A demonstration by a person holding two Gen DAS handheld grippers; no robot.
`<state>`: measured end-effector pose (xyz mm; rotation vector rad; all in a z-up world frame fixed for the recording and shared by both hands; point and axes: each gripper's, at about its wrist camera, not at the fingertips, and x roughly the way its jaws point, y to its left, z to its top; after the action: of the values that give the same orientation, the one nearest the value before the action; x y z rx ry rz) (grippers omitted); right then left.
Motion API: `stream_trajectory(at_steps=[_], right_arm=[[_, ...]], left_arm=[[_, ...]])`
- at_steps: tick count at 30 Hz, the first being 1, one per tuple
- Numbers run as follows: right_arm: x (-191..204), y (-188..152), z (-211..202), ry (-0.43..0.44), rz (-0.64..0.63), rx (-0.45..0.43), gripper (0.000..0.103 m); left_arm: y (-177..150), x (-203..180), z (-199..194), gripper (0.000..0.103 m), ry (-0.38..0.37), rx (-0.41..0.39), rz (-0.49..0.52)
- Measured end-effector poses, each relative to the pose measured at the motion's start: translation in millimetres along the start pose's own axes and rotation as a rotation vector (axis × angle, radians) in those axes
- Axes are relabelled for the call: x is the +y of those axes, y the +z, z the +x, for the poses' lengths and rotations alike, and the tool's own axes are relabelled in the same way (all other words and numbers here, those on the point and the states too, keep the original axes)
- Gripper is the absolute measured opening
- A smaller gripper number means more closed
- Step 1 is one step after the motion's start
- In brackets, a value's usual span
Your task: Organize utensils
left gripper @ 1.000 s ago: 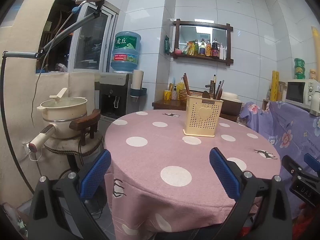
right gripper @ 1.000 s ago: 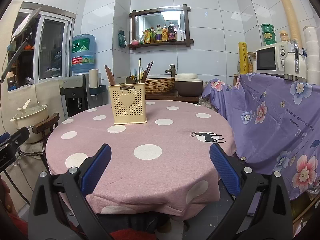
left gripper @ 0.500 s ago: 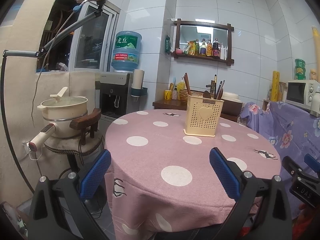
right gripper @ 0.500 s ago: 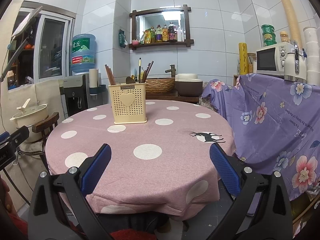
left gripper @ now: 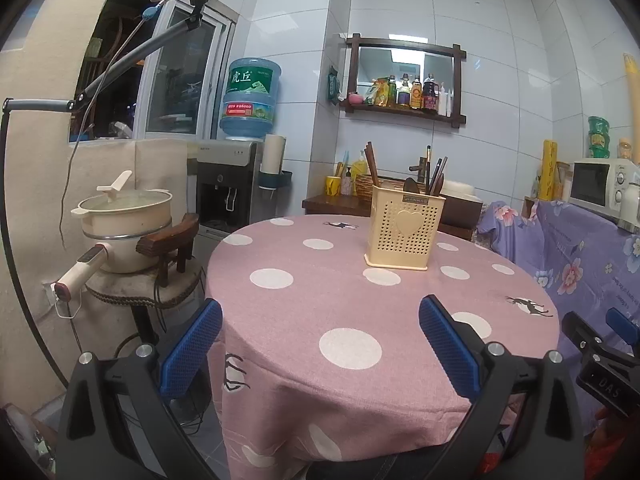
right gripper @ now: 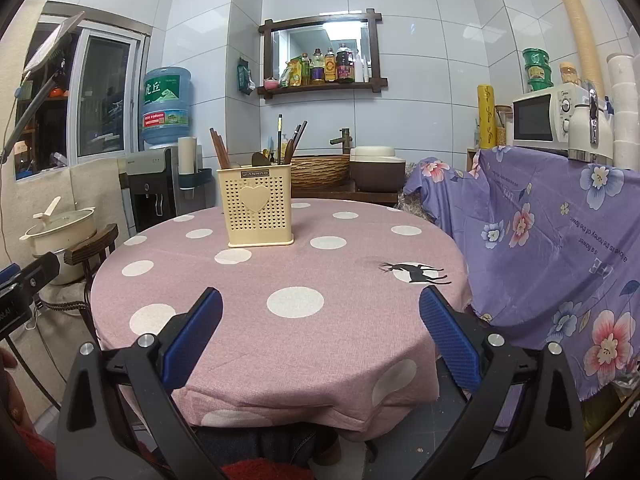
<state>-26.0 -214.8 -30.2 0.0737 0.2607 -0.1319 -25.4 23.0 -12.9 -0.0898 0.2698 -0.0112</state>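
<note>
- Standing at the far left on a cushioned wooden chair [left gripper: 168, 240], a cream pot [left gripper: 124, 220] with a lid sits beside the bench.
- A water dispenser [left gripper: 226, 184] with a blue bottle [left gripper: 250, 98] on top stands against the tiled wall behind the chair.
- The left gripper [left gripper: 320, 316] hangs low over the near left edge of the bench, its blue-padded fingers [left gripper: 192, 348] spread wide with nothing between them.
- The round bench [right gripper: 320, 332] carries a pink cloth with white dots and small deer prints.
- The cream utensil holder [right gripper: 259, 204], perforated and marked with a heart, stands upright on the far half of the bench, left of centre in the right wrist view and well apart from both grippers.
- Dark chopsticks [right gripper: 219, 148] and other utensil handles [right gripper: 294, 140] stick up out of the holder; what sort each one is cannot be told.
- A wooden wall shelf [right gripper: 320, 84] with bottles hangs above and behind the holder.
- The right gripper [right gripper: 320, 316] sits over the near edge of the bench, fingers wide apart and empty.
- A purple flowered cloth [right gripper: 560, 248] drapes the furniture at the right, with a white microwave [right gripper: 540, 118] on top.
</note>
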Motion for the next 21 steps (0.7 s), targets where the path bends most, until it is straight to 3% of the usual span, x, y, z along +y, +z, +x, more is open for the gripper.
stream_trajectory(at_steps=[21], right_arm=[[-0.3, -0.6, 1.6, -0.001, -0.001, 0.001, 0.097]], left_arm=[[0.0, 3.4, 2.0, 0.098, 0.002, 0.014, -0.016]])
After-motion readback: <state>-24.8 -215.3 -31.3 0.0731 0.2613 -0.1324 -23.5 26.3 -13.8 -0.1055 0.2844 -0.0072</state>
